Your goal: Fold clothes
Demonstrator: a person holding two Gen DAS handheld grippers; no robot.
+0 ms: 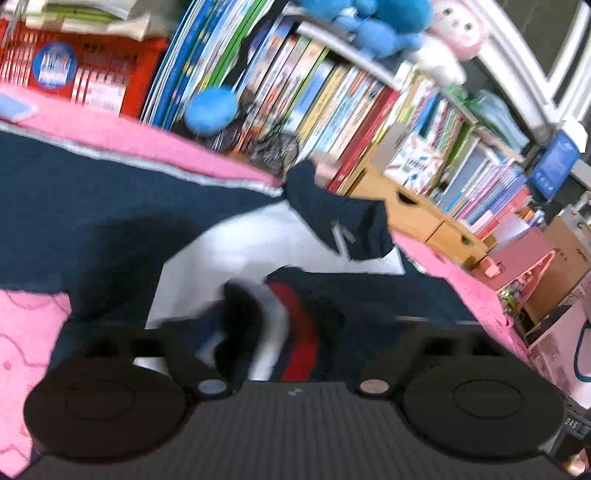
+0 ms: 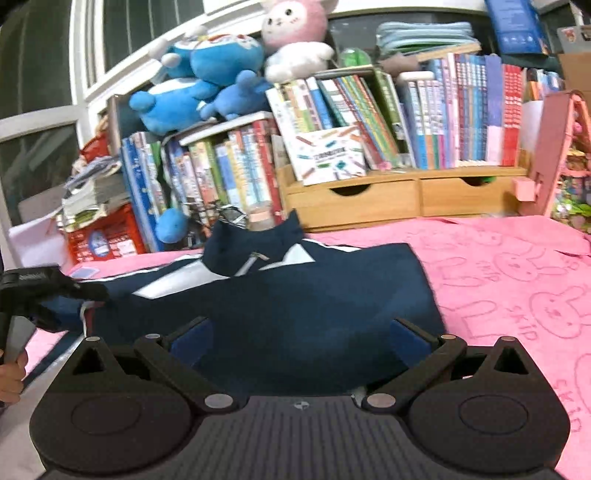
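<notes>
A navy jacket (image 2: pixel 280 291) lies on the pink towel (image 2: pixel 517 280) near its back edge, before rows of books (image 2: pixel 461 122) and plush toys (image 2: pixel 207 81), while the left gripper (image 2: pixel 74 291) and the right gripper (image 2: pixel 299 332) both stand wide open, holding nothing.

Blue plush toys (image 2: pixel 199 85) and a pink bunny (image 2: pixel 295 33) top crowded bookshelves (image 2: pixel 369 122)

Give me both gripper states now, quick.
Left gripper: open, holding nothing, over the navy jacket.
Right gripper: open, fingers wide, holding nothing, over the same jacket.
</notes>
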